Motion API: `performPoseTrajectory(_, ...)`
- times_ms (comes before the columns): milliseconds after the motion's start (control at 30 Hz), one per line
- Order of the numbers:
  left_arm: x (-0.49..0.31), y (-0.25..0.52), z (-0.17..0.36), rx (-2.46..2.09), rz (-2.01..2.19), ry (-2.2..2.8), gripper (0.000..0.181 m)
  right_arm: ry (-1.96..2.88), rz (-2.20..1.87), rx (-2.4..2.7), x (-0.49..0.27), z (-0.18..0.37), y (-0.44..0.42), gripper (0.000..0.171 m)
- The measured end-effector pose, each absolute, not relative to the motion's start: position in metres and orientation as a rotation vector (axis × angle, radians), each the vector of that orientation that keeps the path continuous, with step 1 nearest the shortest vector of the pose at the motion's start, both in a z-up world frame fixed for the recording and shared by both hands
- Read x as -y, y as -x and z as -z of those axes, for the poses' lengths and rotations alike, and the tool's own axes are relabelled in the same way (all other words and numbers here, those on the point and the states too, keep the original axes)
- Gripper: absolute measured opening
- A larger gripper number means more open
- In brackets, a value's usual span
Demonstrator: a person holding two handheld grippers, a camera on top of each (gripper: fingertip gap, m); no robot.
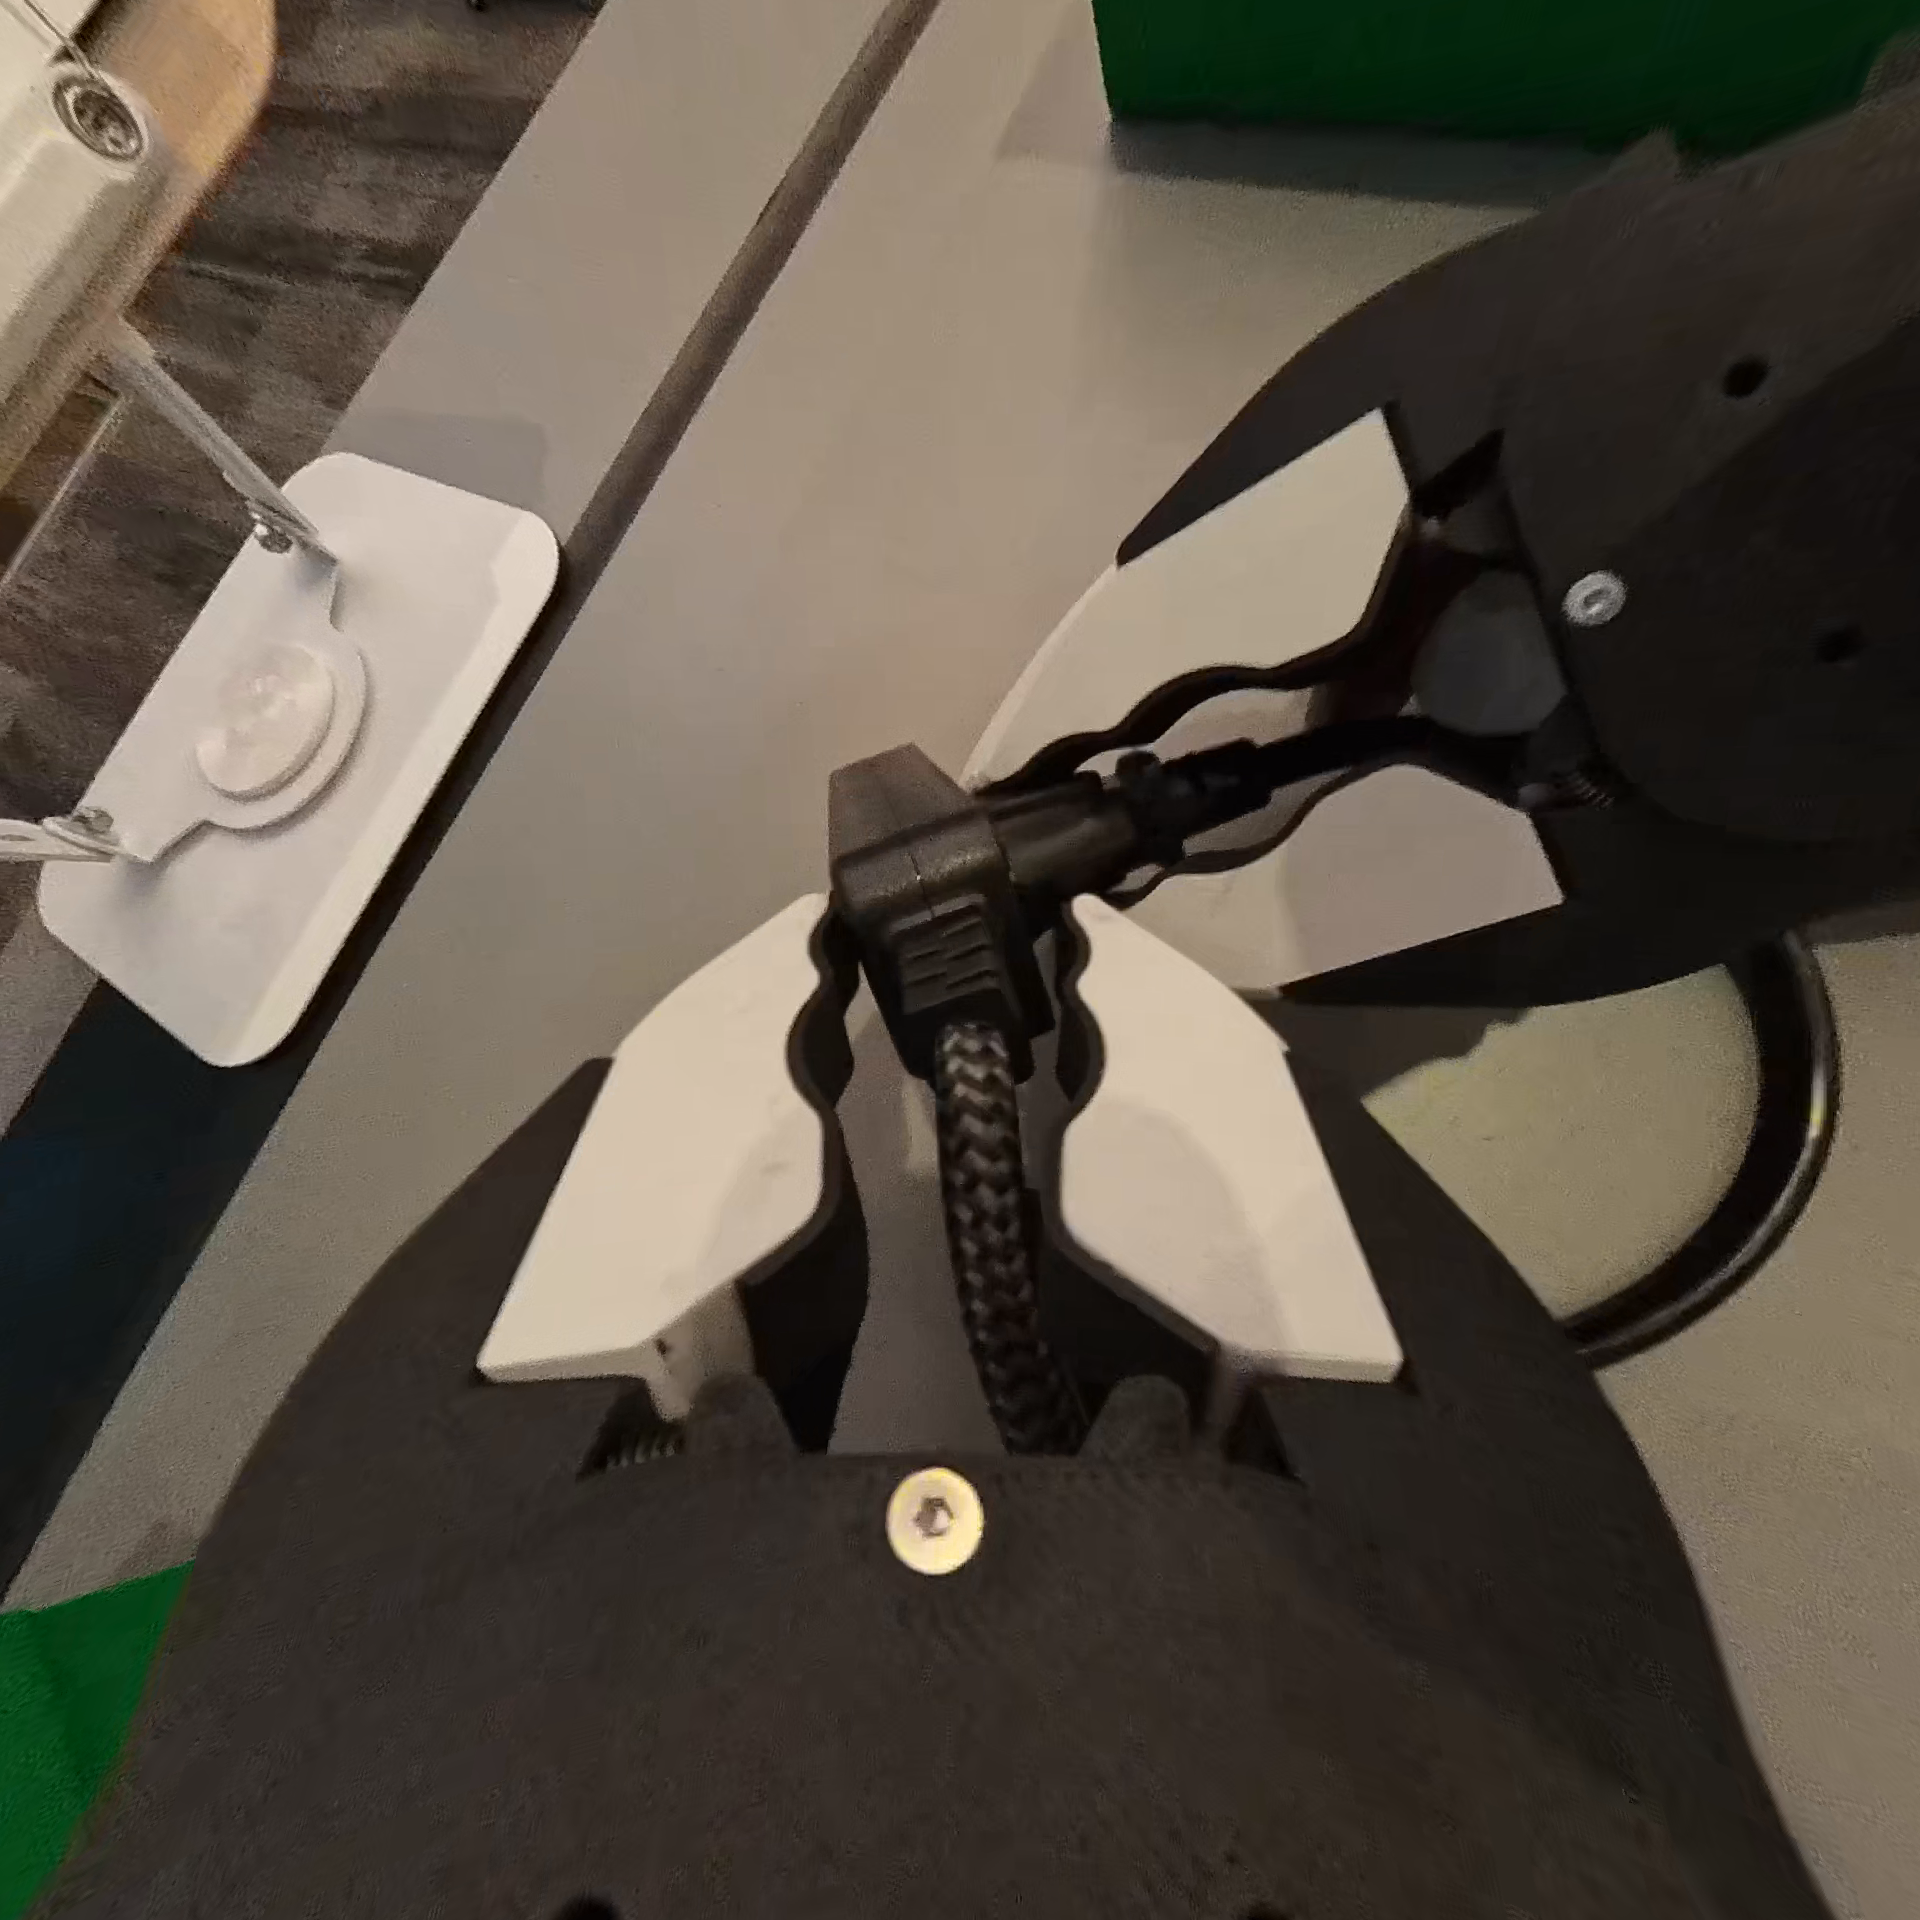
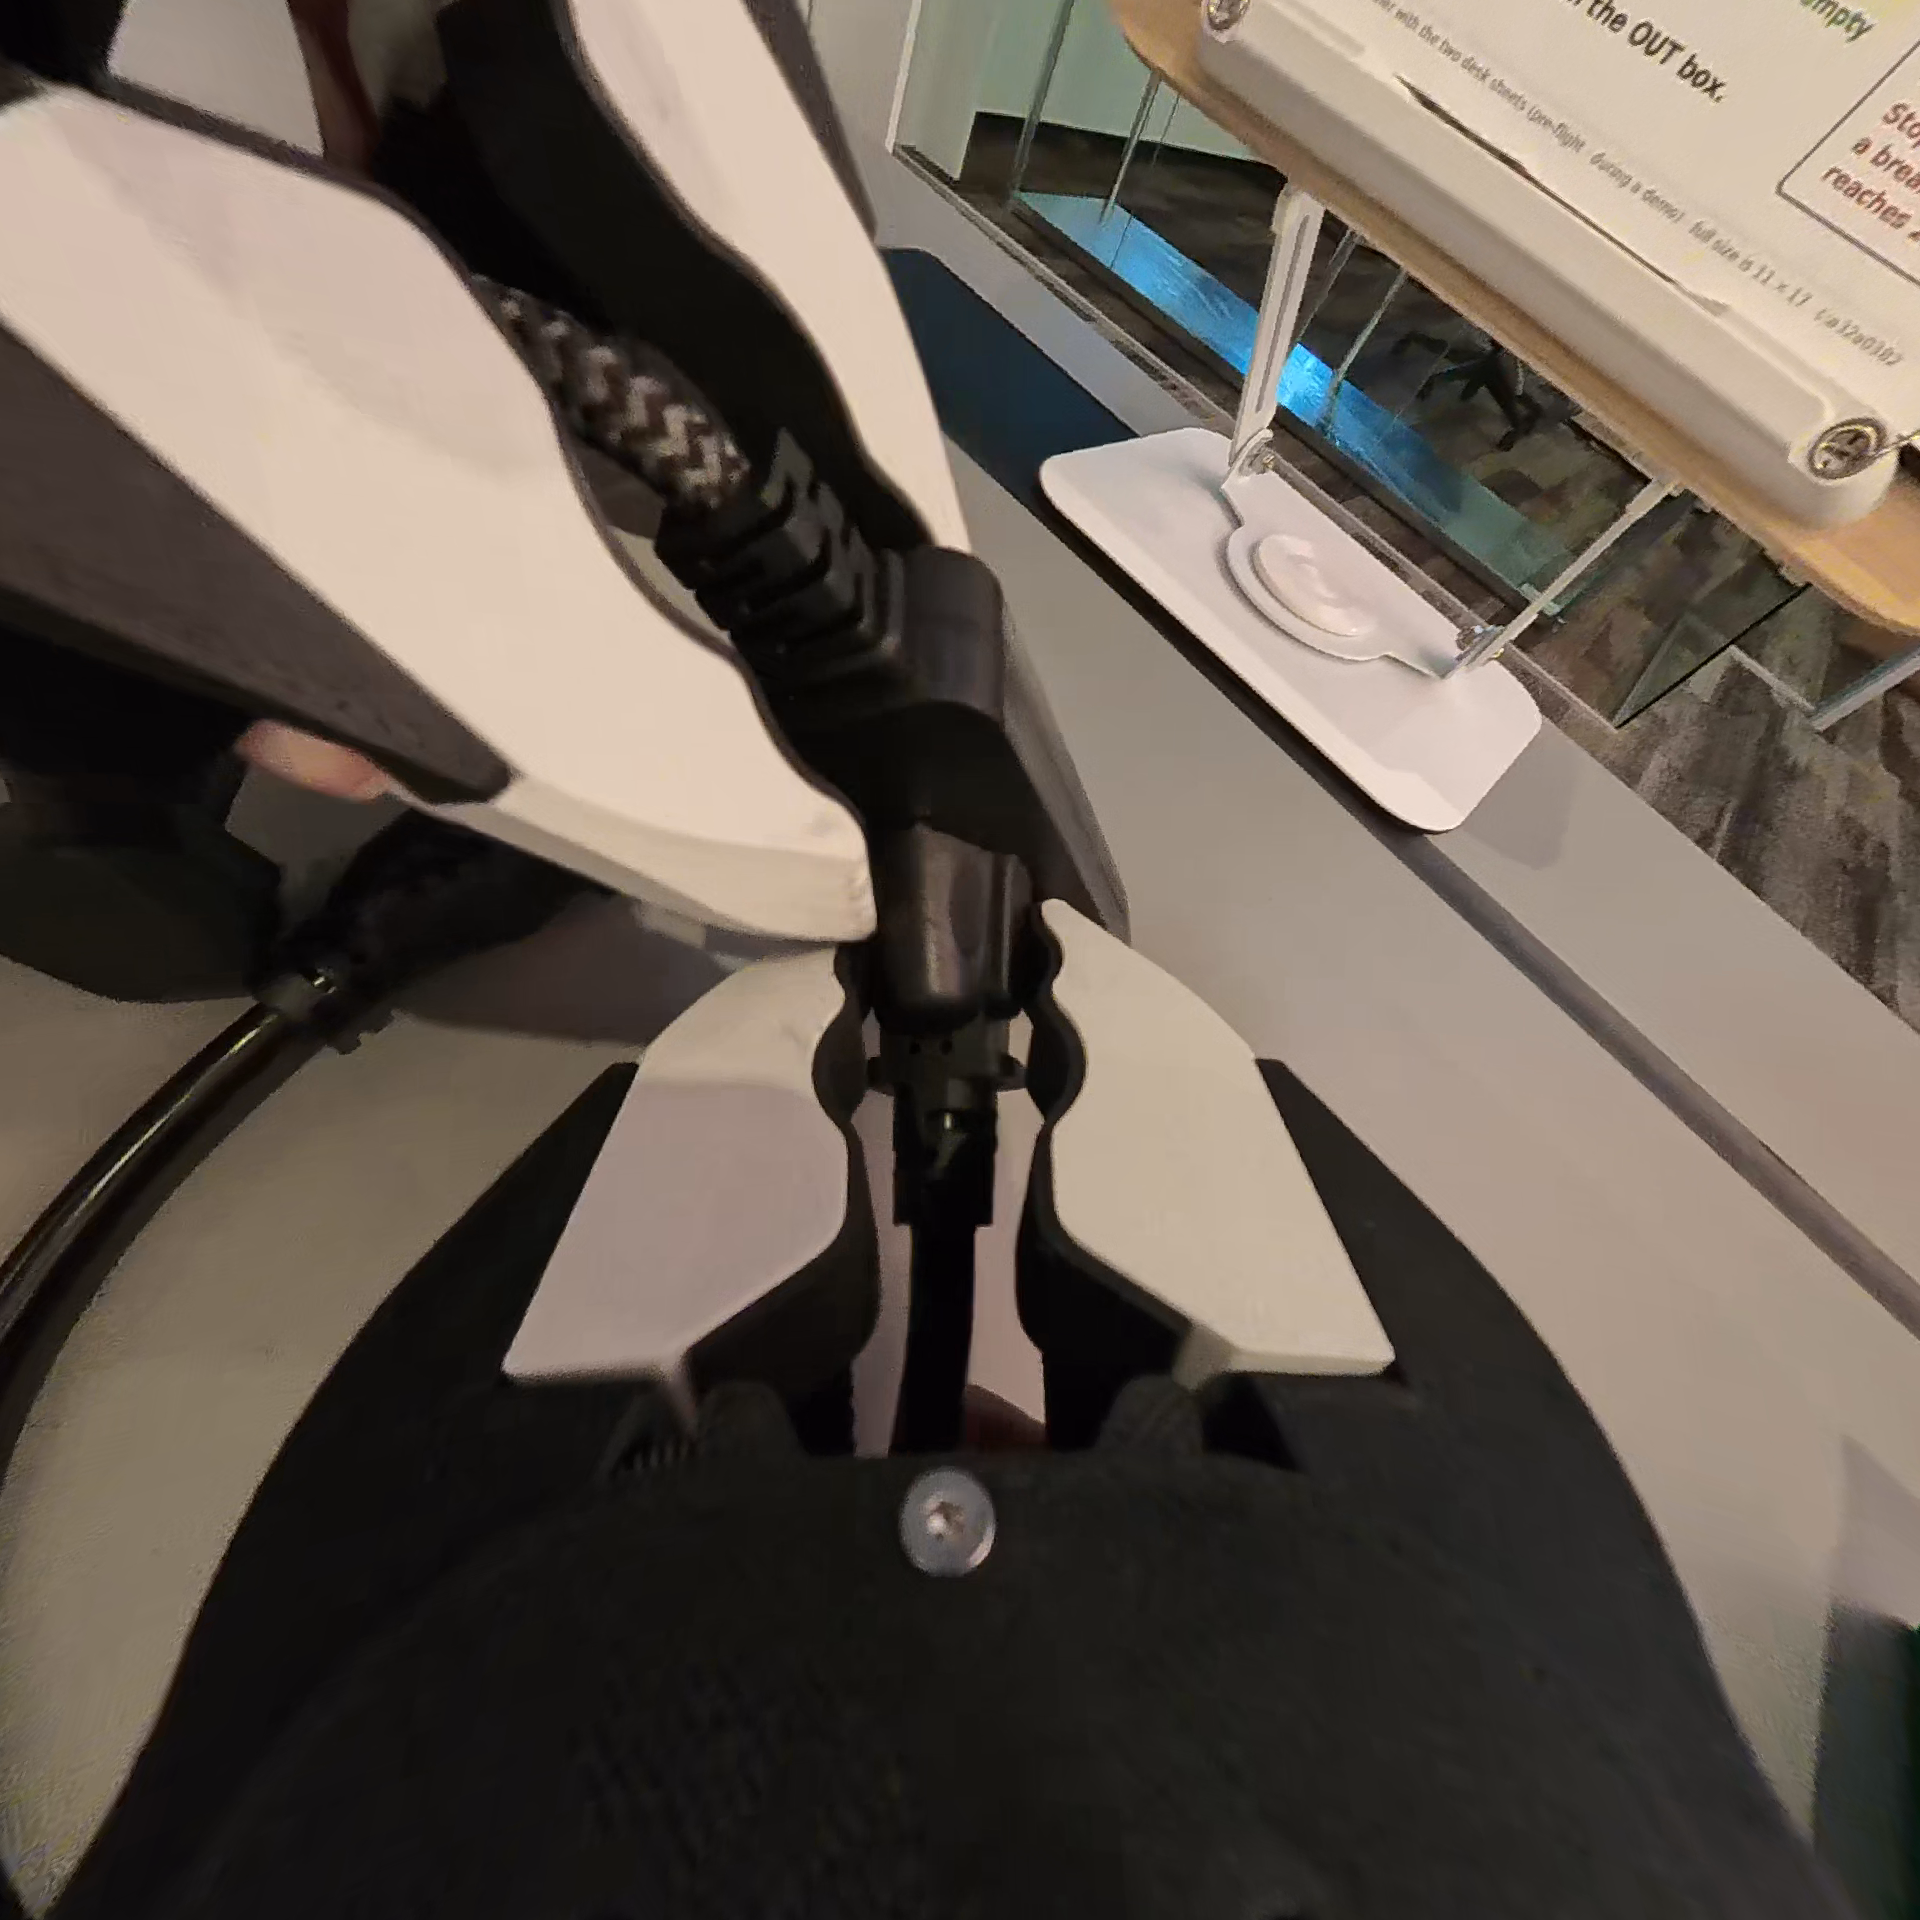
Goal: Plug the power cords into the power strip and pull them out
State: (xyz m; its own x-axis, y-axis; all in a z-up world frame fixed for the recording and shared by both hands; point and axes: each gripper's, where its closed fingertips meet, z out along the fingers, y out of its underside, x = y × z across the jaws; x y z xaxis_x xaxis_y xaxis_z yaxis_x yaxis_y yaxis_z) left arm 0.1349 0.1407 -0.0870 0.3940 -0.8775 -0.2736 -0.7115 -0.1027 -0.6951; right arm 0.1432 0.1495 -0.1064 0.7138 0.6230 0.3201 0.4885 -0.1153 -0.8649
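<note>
In the left wrist view, my left gripper is shut on a black socket head at the end of a braided cord. My right gripper comes in from the right, shut on a black plug whose front sits against the socket head; no prongs show. In the right wrist view, my right gripper grips the plug, and its smooth black cord runs back between the fingers. The left gripper's white finger holds the socket head from the upper left. Both are held above the grey table.
A white stand base sits at the table's far edge and carries a tilted sign board. The smooth cord loops on the table. A green panel stands at the back, and green cloth lies at the near left. My two grippers' fingertips are within a few centimetres of each other.
</note>
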Motion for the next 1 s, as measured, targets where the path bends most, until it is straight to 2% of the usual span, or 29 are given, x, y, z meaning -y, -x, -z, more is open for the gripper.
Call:
performPoseTrajectory(300,-0.14,-0.133,0.09,-1.484,0.118,1.783,0.034,1.797,-0.43,0.854,-0.142,0.109,-0.143,0.026)
performPoseTrajectory(1000,-0.128,-0.143,0.094,-1.603,-0.027,1.677,0.034,2.111,-0.574,1.102,-0.12,0.133,-0.147,0.024)
